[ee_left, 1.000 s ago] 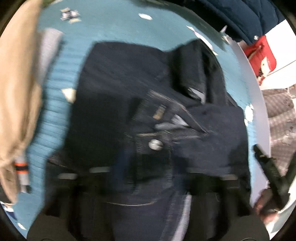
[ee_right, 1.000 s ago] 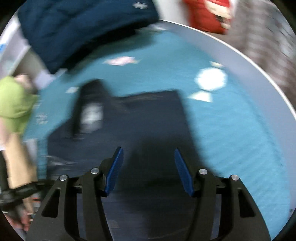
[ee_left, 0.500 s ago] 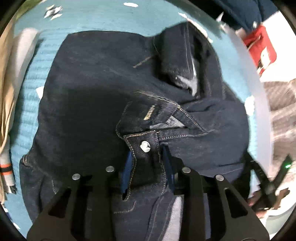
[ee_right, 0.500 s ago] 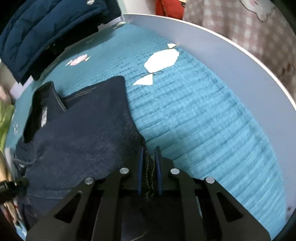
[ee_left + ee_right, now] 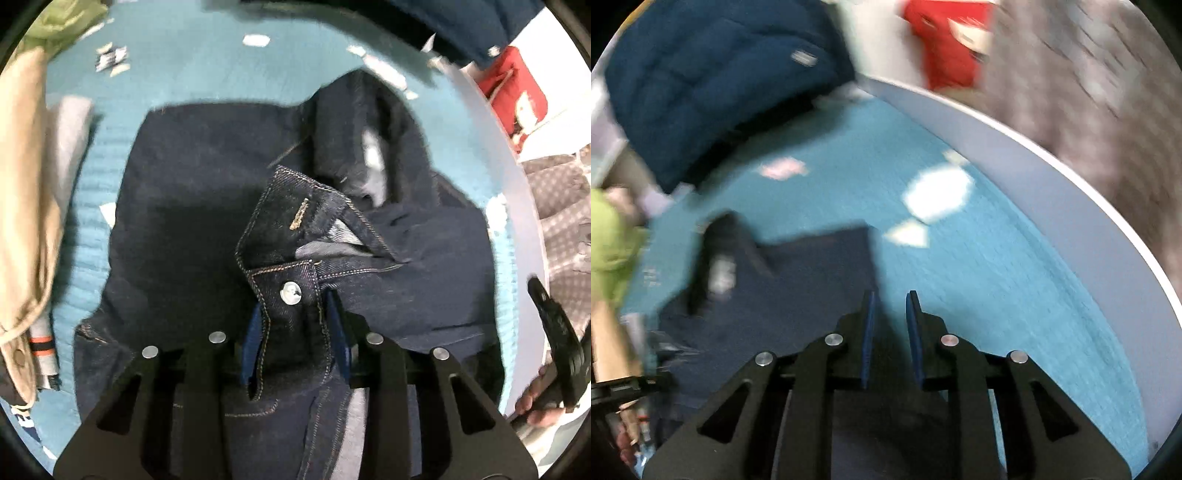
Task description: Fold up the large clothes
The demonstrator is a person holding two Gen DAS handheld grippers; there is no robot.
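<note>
Denim first: dark jeans [image 5: 192, 206] lying rumpled at the centre of a teal bedcover [image 5: 192, 66], waistband turned toward 6 o'clock, fly open with pale pocket lining showing just past the middle toward 1 o'clock. Left gripper [image 5: 293, 325] at 6 o'clock of its own view, pointing steeply down, jaws just closed in and now pinching the waistband tab, one blue pad on each side of the cloth, metal button [image 5: 291, 292] sitting just above the pads. Beige garment [image 5: 22, 184] heaped along the 9 o'clock edge, touching the bedcover but apart from the jeans. Red bag [image 5: 517, 99] off the bed at 2 o'clock. At 4 o'clock, right hand [image 5: 535, 402] wrapped round a black handle. From the right wrist, badly blurred: right gripper [image 5: 889, 321] at 6 o'clock, jaws just eased a little wider, standing narrow with a slim gap; right edge of the jeans running down into that gap, dark cloth bunched beneath the fingers, but cannot tell through the blur whether the pads press on it. Rest of the jeans stretching away toward 9 o'clock. Navy quilted jacket [image 5: 713, 81] at 11 o'clock on the far end of the bed. Green garment [image 5: 609, 243] at 9 o'clock.
</note>
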